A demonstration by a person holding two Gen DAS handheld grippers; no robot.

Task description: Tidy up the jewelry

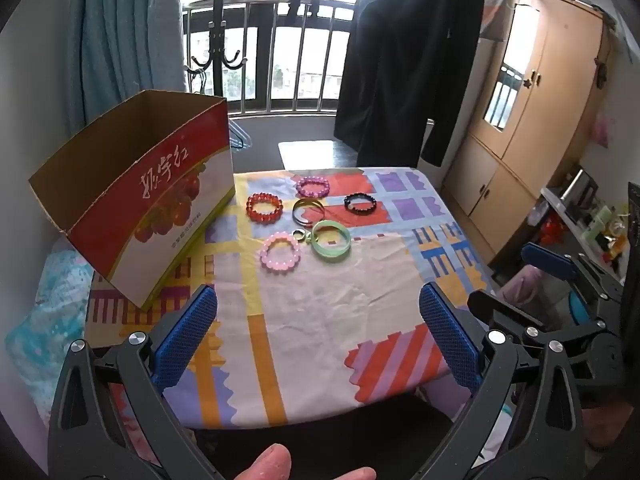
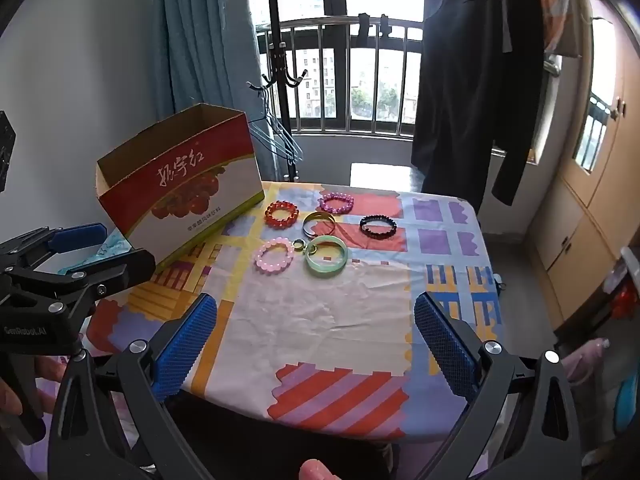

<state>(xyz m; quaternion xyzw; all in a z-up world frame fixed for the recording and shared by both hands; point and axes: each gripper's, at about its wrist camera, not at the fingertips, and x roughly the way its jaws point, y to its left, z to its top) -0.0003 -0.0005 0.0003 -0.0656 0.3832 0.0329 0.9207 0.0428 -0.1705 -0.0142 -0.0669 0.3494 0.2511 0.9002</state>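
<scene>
Several bracelets lie on the patterned tablecloth: a red beaded one, a purple beaded one, a black beaded one, a gold bangle, a green bangle, a pink beaded one and a small ring. They also show in the right wrist view, with the pink one and green one nearest. An open red and white cardboard box stands at the left. My left gripper is open and empty, well short of the jewelry. My right gripper is open and empty too.
The table stands before a balcony window. A coat rack and a hanging dark coat are behind it. A wooden wardrobe is at the right. The left gripper shows at the left of the right wrist view.
</scene>
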